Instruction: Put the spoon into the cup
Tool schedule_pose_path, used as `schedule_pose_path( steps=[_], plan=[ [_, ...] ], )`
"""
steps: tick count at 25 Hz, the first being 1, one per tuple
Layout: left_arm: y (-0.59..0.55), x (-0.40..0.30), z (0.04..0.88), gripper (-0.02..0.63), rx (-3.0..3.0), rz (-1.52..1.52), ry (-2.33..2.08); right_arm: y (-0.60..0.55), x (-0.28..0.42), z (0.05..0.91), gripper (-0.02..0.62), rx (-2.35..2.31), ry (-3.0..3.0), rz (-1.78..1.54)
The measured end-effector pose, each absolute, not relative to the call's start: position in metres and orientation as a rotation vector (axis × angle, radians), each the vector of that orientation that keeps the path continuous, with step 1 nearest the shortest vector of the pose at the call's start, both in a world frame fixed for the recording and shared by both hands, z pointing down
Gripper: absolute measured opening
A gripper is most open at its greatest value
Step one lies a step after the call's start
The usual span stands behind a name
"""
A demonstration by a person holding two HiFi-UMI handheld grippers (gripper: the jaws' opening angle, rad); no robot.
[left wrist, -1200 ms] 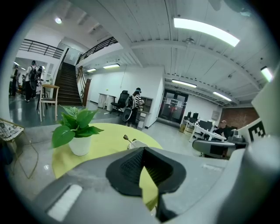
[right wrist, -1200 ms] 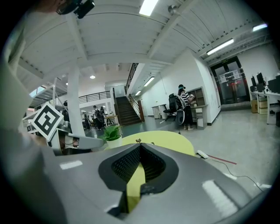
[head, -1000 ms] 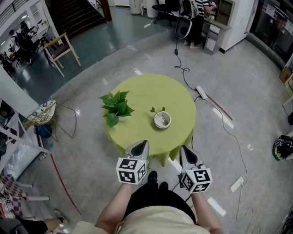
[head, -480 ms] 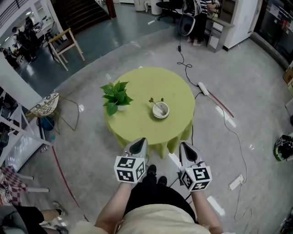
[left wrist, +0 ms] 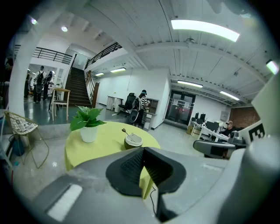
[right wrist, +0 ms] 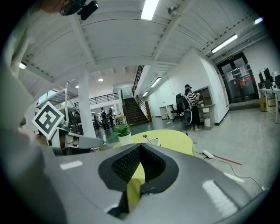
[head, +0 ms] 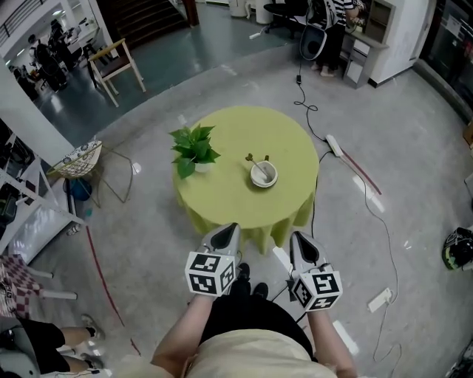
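A white cup (head: 264,174) stands on the round green table (head: 229,199), right of centre, and the spoon (head: 256,161) rests in it with its handle leaning out to the far left. The left gripper view shows the cup (left wrist: 133,141) and spoon (left wrist: 126,132) well ahead; the right gripper view shows the cup (right wrist: 154,141) small and far off. My left gripper (head: 228,232) and right gripper (head: 299,238) hang side by side at the table's near edge, close to my body. Both are shut and hold nothing, as seen in the left gripper (left wrist: 143,151) and right gripper (right wrist: 140,146) views.
A potted plant (head: 195,148) stands on the table's left side. A wicker chair (head: 80,159) is on the floor to the left, a wooden chair (head: 114,66) further back. A power strip (head: 334,145) and cables lie to the right. A person (head: 329,22) stands at a desk beyond.
I have drawn back slightly from the table with both grippers, so the table looks a little smaller and farther. Jaws stayed shut; the spoon and cup have not moved.
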State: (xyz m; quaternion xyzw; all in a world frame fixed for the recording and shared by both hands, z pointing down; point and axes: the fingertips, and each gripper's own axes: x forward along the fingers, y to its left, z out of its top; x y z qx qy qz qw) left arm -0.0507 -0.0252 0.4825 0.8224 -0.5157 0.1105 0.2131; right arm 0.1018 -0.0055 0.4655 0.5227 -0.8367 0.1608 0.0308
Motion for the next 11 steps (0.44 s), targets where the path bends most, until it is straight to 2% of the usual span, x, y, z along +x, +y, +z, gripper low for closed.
schedule_pose_path(
  steps=[11],
  plan=[
    [-0.032,-0.058,0.488,0.002,2.262,0.305,-1.435,-0.013,0.09,0.472,-0.003,1.572,-2.597,0.522]
  ],
)
